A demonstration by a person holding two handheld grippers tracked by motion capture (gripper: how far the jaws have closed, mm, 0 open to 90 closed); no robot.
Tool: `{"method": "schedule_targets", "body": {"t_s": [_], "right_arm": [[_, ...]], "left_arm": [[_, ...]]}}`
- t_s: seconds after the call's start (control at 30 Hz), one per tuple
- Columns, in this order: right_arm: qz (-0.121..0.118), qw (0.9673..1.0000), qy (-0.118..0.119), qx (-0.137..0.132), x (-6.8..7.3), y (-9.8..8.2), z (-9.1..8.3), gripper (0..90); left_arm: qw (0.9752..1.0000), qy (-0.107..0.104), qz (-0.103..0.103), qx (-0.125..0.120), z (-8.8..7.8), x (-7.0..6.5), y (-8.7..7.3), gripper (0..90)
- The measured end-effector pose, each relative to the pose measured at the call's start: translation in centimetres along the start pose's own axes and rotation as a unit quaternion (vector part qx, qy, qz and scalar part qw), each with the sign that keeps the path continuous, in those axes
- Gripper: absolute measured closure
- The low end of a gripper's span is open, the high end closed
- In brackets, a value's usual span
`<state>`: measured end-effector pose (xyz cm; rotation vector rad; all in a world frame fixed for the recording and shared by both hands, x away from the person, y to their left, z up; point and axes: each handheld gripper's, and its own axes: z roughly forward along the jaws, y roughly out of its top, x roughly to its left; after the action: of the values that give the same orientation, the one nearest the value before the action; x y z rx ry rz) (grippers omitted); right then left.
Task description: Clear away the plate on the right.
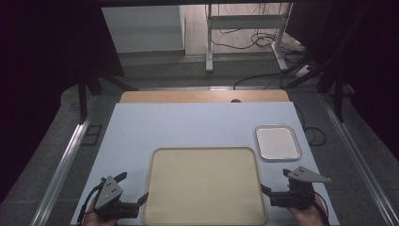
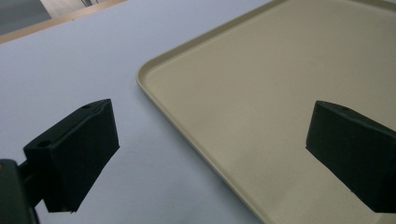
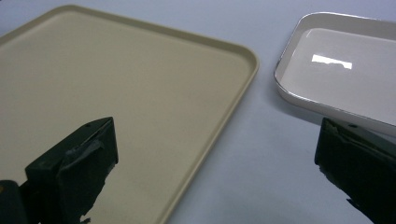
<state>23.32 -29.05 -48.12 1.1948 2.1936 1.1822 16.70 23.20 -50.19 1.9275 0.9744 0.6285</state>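
Observation:
A large beige tray [image 1: 204, 186] lies empty at the table's near middle. In the left gripper view, the beige tray's [image 2: 280, 84] rounded corner runs between the jaws. My left gripper [image 1: 135, 185] rests at the tray's near left corner, open and holding nothing. The left gripper [image 2: 210, 123] has one jaw over the blue table cover and the other over the tray. My right gripper [image 1: 274, 180] sits at the tray's near right corner, also open and empty. The right gripper [image 3: 215, 140] straddles the rim of the beige tray [image 3: 121, 79].
A small white tray with a silver rim [image 1: 277, 142] lies empty to the right of the beige one, just beyond my right gripper; this small tray [image 3: 345, 70] is close ahead. A pale blue cover [image 1: 188, 125] spreads over the table, with a wooden strip [image 1: 204, 96] at the far edge.

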Motion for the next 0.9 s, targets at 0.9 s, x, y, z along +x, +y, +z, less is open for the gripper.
{"method": "schedule_targets", "body": {"t_s": [0.9], "right_arm": [[0.002,0.9983,-0.055,-0.022,-3.3,1.5,1.9,0.8]], "left_arm": [[0.9999,-0.001,0.01,0.005,0.2,-0.1,0.1,2.5]]}}
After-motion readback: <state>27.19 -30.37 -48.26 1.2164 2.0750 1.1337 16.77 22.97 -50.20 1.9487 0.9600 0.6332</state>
